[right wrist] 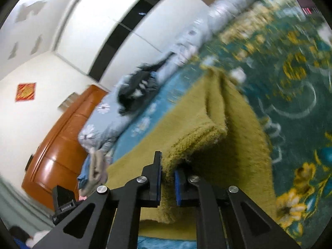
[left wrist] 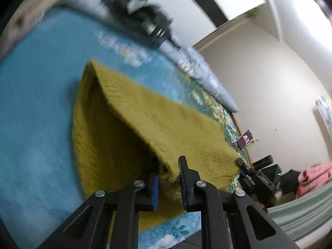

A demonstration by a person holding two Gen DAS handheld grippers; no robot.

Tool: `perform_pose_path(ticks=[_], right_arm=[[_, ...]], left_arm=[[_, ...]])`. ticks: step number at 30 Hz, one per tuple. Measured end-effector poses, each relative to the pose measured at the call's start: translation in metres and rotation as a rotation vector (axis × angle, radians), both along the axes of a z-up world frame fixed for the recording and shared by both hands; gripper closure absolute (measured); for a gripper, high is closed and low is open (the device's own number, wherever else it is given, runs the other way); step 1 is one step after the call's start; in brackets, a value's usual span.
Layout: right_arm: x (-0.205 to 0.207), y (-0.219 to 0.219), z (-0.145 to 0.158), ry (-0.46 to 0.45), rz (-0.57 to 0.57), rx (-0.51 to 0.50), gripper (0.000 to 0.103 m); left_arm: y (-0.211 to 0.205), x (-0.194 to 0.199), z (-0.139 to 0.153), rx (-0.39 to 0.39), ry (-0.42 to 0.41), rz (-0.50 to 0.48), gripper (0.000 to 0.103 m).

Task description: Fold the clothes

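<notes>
A fuzzy olive-green sweater (left wrist: 132, 120) lies on a blue floral bed sheet (left wrist: 37, 95). Its near layer is lifted and bent over the layer below. My left gripper (left wrist: 169, 178) is shut on the lifted near edge of the sweater. My right gripper (right wrist: 167, 178) is shut on the other lifted corner of the same sweater (right wrist: 199, 124), holding it above the lower layer. The right gripper also shows in the left wrist view (left wrist: 249, 172), at the sweater's right corner. Both views are motion-blurred.
A rolled grey-blue quilt (left wrist: 203, 76) runs along the far side of the bed, with dark clothes (left wrist: 143, 18) piled on it. A phone on a stand (left wrist: 243, 140) sits past the bed's right edge. An orange wooden headboard (right wrist: 62, 145) and folded clothes (right wrist: 93, 174) show at left.
</notes>
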State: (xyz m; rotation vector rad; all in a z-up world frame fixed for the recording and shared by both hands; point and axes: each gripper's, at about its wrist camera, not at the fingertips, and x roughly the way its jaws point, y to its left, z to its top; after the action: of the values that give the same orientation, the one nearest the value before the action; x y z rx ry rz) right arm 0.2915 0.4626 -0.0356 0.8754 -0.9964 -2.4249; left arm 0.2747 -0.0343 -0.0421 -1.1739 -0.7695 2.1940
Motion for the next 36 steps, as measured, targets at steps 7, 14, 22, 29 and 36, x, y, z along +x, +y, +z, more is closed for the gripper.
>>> perform_pose_path(ticks=[7,14,22,29,36], right_arm=[[0.01,-0.002,-0.041,-0.156,0.006,0.095,0.093],[0.014,0.004,-0.044,-0.175,-0.003,0.15,0.092],[0.022,0.011,-0.031,-0.145,-0.01,0.228,0.076],[0.026,0.055,-0.033,-0.147,-0.136,0.18,0.043],[0.002,0.072,-0.054,-0.199,-0.129,0.042,0.043]], left_arm=[[-0.014,0.001,-0.059,-0.039,-0.181,0.039,0.085],[-0.009,0.004,-0.044,-0.105,-0.101,-0.003,0.077],[-0.008,0.0,-0.027,-0.317,0.02,0.007,0.041],[-0.022,-0.022,-0.04,-0.283,-0.012,0.06,0.038],[-0.032,-0.055,-0.057,-0.179,-0.061,0.111,0.038]])
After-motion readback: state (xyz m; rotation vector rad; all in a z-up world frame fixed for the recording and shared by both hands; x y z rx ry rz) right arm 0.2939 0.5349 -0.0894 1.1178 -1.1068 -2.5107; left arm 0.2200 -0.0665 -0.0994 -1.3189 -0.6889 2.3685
